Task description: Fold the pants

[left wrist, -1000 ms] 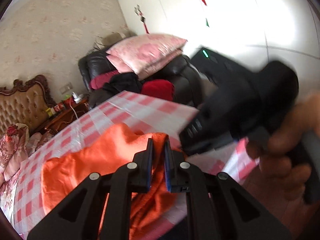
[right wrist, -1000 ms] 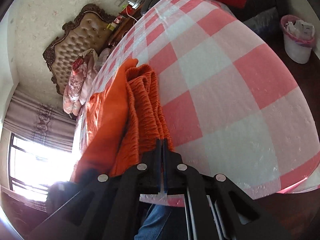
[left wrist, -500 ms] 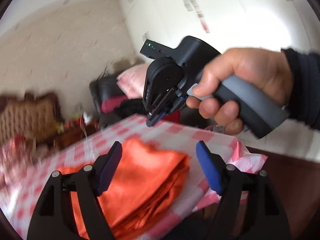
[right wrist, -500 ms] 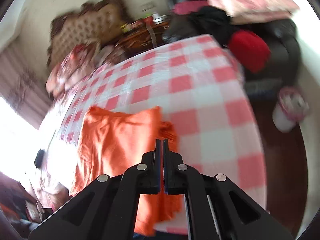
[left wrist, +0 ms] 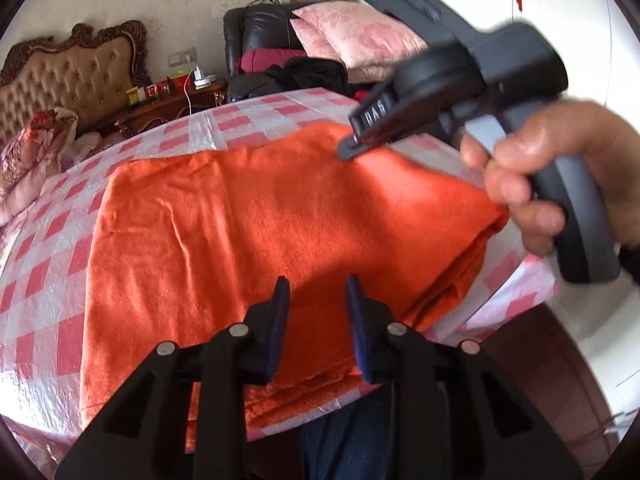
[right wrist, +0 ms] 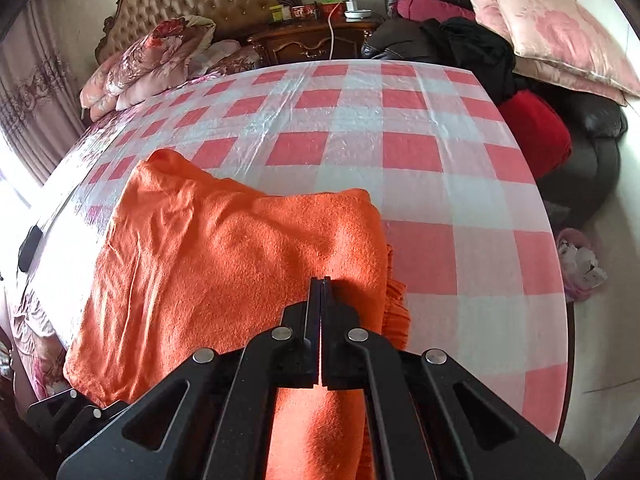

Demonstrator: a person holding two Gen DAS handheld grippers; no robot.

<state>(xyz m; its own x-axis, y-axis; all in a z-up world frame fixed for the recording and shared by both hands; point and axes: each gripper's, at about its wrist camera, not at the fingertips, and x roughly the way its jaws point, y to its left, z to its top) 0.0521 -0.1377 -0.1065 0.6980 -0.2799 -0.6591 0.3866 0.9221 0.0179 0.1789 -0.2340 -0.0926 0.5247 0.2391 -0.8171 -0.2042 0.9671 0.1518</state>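
The orange pants (left wrist: 256, 224) lie folded in a thick flat stack at the near edge of the red-and-white checked table (left wrist: 240, 124). My left gripper (left wrist: 318, 292) is open, its blue pads apart just above the near part of the stack, holding nothing. My right gripper (right wrist: 321, 284) is shut with nothing between its pads, hovering over the right end of the pants (right wrist: 224, 264). In the left wrist view the right gripper (left wrist: 348, 150) and the hand holding it show over the stack's far right corner.
The table's (right wrist: 400, 160) far and right parts show bare checked cloth. Behind it stand a bed with a tufted headboard (right wrist: 208, 0), a wooden nightstand (right wrist: 316, 40) and a black sofa with pink pillows (right wrist: 548, 28). A pink waste bin (right wrist: 580, 264) sits on the floor at right.
Both grippers let go of the pants and lifted. The left gripper opened wide, then narrowed somewhat. The pants now lie flat and folded on the table.
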